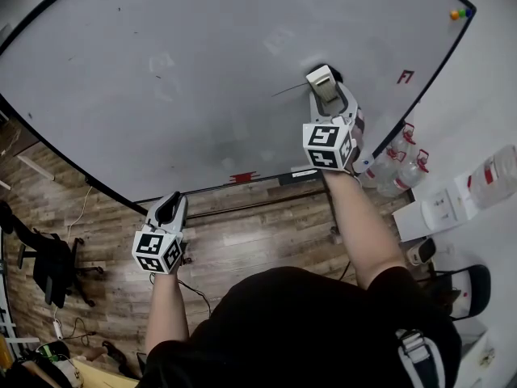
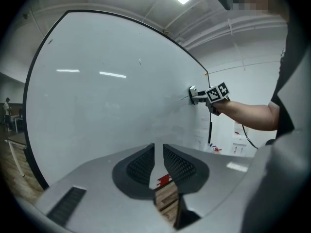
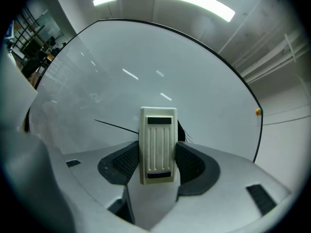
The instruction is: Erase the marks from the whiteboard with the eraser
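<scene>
The eraser (image 3: 158, 145), cream with ribbed back and two dark slots, lies flat against the whiteboard (image 1: 202, 79), toward the board's right edge and about halfway up. The right gripper (image 1: 329, 95) has it clamped between its jaws, which press on the eraser's two long sides. A thin black line (image 3: 114, 125) runs across the whiteboard from the eraser's left side, and a few short black strokes show at its right side. Further toward the board's right edge sits a small red scribble (image 1: 405, 77), too small to read. Coloured magnets (image 1: 459, 12) cling to the board's upper right corner, and a red item (image 1: 242, 177) rests at its bottom edge.

The left gripper (image 2: 159, 161) hangs below the whiteboard's bottom edge, off the surface, its jaws drawn together to a narrow slit with nothing between them.

Clear bottles (image 1: 396, 172) with red labels, unreadable, stand beyond the board's lower right corner. A black chair (image 1: 44, 261) stands on the wood floor (image 1: 242, 241) below the board's left end.
</scene>
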{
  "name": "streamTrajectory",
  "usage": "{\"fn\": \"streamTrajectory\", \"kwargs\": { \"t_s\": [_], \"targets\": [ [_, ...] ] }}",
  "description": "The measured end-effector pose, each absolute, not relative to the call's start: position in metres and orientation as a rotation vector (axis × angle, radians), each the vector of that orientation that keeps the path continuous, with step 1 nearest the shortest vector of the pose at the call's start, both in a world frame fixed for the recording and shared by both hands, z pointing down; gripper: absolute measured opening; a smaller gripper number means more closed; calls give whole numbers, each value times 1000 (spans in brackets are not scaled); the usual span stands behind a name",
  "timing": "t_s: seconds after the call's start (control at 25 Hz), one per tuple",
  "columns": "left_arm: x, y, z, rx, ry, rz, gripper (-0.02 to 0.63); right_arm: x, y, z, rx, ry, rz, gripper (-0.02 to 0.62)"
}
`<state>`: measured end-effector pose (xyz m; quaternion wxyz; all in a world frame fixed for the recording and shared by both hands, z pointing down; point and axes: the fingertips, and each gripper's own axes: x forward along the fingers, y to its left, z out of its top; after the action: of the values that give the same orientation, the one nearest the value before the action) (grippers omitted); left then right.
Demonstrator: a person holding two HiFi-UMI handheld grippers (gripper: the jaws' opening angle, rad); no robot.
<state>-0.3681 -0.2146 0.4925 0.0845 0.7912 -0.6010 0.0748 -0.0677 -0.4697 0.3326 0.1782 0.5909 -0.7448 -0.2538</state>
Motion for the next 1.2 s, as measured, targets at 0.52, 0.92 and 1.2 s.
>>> {"fn": "streamTrajectory", "kwargs": {
  "t_s": [0.52,0.92,1.2],
  "targets": [
    [-372,-210,497,2369,-1765,233,66,-116,-454,338,1582,-2093,-810,228],
    [-388,-188,502,2337,-1785,244,66,-173,-432,361,1446,-2128,-841,229],
    [-400,-173,504,2311,-1810,245,66,-210,-418,387,1355,-2142,-866,229]
  ]
}}
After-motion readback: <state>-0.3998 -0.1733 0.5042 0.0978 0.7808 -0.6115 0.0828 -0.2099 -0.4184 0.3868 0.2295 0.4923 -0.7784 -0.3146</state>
